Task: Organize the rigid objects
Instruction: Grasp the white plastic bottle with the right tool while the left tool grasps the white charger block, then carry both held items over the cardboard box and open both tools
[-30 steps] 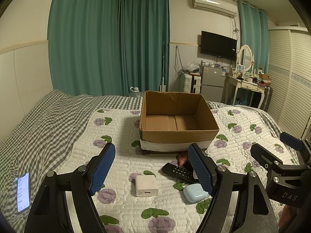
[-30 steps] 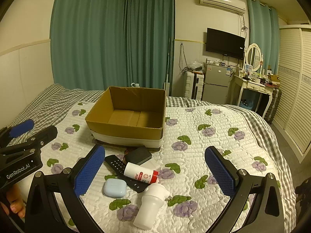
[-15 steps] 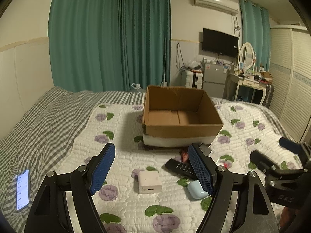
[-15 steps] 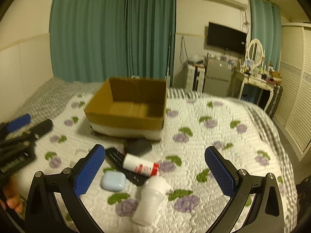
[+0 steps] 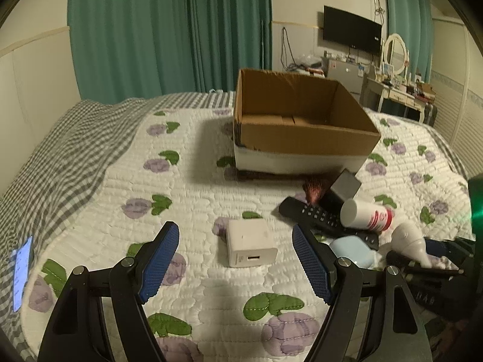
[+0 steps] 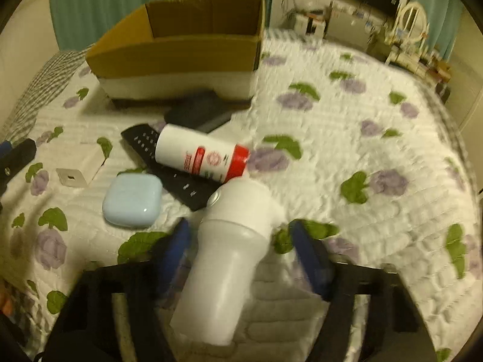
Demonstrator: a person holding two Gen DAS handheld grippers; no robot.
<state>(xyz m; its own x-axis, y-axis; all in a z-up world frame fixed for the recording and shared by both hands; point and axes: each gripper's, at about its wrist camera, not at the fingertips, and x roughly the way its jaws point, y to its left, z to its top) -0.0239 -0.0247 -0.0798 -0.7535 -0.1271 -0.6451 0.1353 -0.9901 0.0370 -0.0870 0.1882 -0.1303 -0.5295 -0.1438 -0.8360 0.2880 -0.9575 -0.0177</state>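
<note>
Right gripper, jaws just been closing around the white bottle at lower centre, pads apparently not yet pressing: squeeze squarely below its cap before lifting to the box; left gripper spread wide, empty.

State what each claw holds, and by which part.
Left claw: nothing, open above the white charger. Right claw: closing around the white bottle just below its cap; contact unclear.

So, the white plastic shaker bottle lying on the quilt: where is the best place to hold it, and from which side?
Probably grip the white plastic shaker bottle across its narrower, straight lower body, below the wide lid, coming down from above. It lies on its side with the lid toward the red-capped white tube, so its round flanks face the right gripper's fingers, whose jaws have just been closing around it.
</note>
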